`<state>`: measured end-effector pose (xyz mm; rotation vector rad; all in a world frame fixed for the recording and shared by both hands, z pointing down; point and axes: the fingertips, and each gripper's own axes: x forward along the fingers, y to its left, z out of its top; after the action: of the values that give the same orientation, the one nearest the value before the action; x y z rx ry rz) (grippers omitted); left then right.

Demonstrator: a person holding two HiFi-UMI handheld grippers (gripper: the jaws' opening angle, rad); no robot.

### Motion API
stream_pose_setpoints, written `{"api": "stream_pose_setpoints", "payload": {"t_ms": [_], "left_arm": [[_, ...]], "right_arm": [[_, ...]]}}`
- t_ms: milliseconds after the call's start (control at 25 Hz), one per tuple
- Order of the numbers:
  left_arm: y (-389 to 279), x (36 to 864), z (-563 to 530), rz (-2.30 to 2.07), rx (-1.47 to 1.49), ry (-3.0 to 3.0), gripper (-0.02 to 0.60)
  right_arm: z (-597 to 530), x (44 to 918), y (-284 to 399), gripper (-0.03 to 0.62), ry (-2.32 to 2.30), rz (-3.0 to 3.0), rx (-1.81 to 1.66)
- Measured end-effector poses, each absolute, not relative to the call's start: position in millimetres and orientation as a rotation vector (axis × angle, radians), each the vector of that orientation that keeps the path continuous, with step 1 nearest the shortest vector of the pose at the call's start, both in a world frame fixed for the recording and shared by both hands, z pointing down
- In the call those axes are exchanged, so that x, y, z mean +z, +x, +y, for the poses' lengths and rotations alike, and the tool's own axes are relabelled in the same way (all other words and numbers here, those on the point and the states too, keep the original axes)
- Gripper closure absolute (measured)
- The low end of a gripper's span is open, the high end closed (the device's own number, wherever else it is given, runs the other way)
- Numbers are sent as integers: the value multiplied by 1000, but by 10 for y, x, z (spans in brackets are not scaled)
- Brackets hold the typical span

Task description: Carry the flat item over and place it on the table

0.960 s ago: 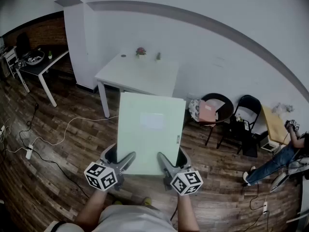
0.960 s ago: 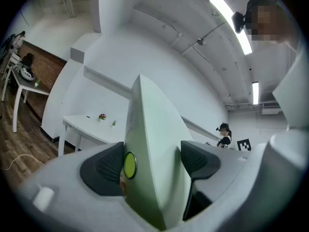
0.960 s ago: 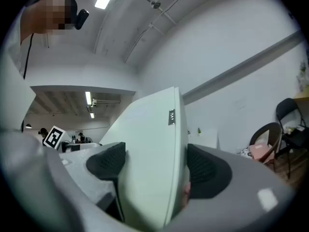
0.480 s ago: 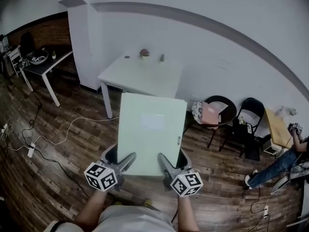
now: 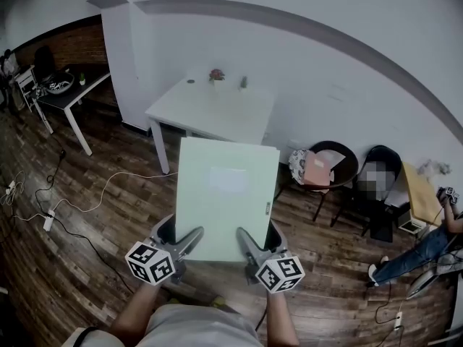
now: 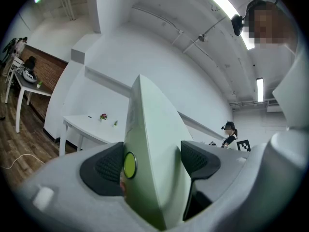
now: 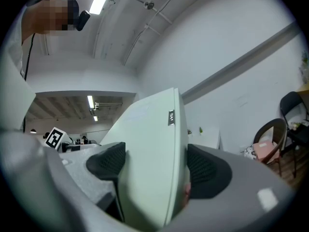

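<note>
White table (image 5: 217, 114) slightly rightward; wood floor (image 5: 79, 259)

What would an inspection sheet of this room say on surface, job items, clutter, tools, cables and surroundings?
Surface: white table ahead by the wall, small plant on it.
Job's things: pale green panel, held short of the table.
Clutter: pink item on a black chair.
Tools: left tool and right tool each shut on the panel's near edge.
Cables: white cables across the wooden floor, left.
Surroundings: dark desk far left; person at right edge.
</note>
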<state>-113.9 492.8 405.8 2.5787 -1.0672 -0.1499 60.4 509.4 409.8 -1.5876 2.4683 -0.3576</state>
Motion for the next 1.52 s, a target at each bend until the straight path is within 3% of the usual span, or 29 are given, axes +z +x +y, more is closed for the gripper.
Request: {"api": "stream_pose_setpoints", "payload": {"t_ms": [600, 1520], "left_arm": [[-680, 4095, 4701, -1185, -142, 2554, 216], [-862, 4373, 3345, -1161, -149, 2501, 216]], "right_arm": [[4722, 4183, 1071, 198, -1473, 2519, -374], [3363, 4414, 890, 198, -1500, 2545, -424]]}}
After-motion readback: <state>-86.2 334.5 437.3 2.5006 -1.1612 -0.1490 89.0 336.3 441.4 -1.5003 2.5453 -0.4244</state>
